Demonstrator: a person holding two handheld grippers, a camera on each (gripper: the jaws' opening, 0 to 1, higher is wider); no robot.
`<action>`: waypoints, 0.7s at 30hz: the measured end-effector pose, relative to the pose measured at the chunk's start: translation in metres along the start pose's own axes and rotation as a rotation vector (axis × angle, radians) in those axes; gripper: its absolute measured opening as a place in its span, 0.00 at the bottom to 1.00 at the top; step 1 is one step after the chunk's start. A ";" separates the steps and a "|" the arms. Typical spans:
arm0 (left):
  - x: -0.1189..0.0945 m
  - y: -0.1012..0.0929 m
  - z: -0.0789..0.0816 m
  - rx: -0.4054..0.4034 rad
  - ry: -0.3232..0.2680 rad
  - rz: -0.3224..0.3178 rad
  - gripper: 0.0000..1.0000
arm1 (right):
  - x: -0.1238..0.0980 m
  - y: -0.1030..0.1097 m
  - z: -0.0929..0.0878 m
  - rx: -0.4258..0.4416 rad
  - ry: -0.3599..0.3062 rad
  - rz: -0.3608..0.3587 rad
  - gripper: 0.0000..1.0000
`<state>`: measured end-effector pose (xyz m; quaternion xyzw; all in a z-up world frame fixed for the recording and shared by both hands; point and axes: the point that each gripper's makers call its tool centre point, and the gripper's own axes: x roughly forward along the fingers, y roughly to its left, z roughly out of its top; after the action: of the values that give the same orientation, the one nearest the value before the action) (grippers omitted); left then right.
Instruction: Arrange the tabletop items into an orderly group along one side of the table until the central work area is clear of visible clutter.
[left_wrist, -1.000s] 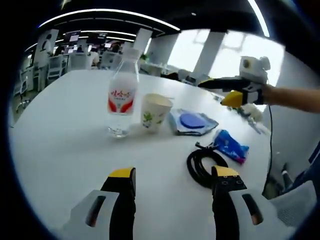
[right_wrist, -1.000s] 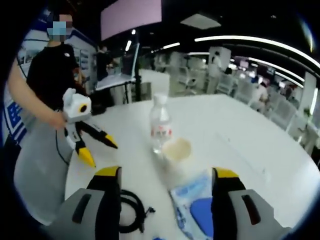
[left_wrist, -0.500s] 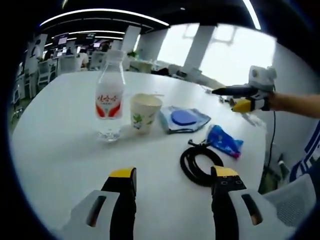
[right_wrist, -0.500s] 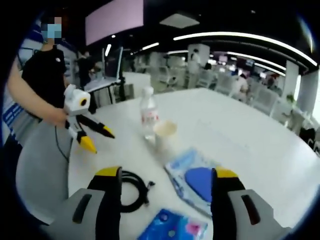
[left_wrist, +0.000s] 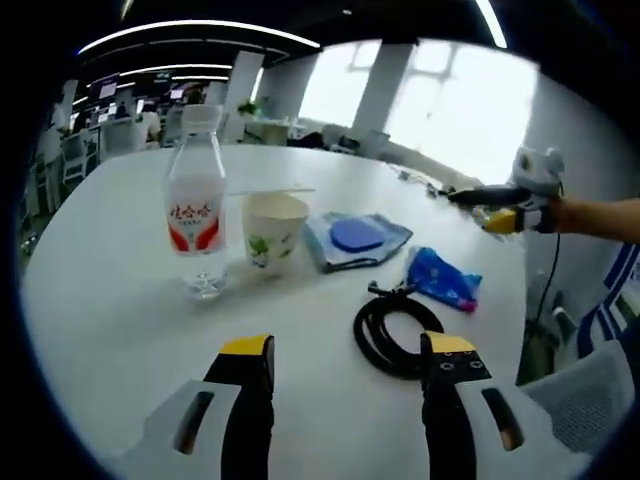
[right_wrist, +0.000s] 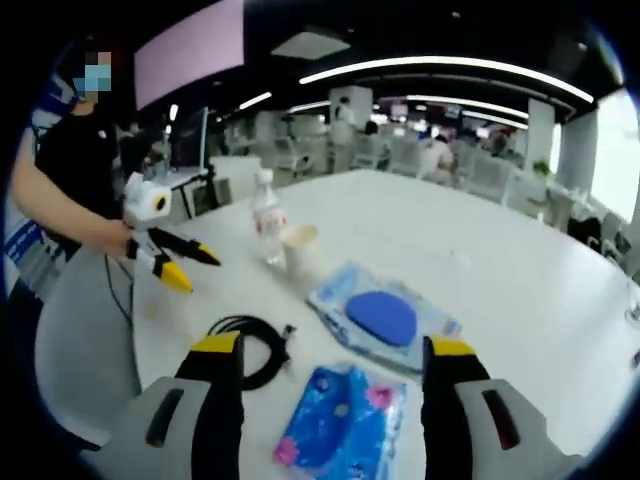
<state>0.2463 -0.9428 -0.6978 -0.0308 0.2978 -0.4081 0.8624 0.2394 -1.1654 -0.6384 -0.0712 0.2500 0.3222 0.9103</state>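
Both grippers are held above the table (left_wrist: 110, 300), jaws parted and empty: left gripper (left_wrist: 345, 350), right gripper (right_wrist: 330, 350). The bottle (left_wrist: 196, 215), paper cup (left_wrist: 272, 228), blue-disc pouch (left_wrist: 352, 238), blue packet (left_wrist: 442, 279) and coiled cable (left_wrist: 395, 330) are seen in a loose row. Judgement: the cable is best taken first, gripped across the bundled loops so no strand is left trailing. The upright bottle and cup should be approached low to avoid tipping.

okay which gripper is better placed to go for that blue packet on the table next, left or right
Probably the right. In the right gripper view the blue packet lies just ahead between the open right gripper's jaws. The left gripper is open too, but has the black cable coil ahead of it, with the packet beyond.
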 end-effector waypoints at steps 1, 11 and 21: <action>0.001 -0.001 0.001 0.005 0.001 -0.003 0.57 | -0.003 -0.001 -0.001 0.008 -0.005 -0.010 0.70; 0.018 -0.015 0.010 0.041 0.011 -0.050 0.57 | -0.031 -0.009 -0.025 0.062 0.001 -0.087 0.69; 0.029 -0.025 0.013 0.072 0.036 -0.083 0.56 | -0.050 -0.009 -0.043 0.112 -0.011 -0.153 0.69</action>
<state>0.2505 -0.9828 -0.6944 -0.0049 0.2967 -0.4547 0.8398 0.1945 -1.2126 -0.6514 -0.0371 0.2564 0.2377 0.9362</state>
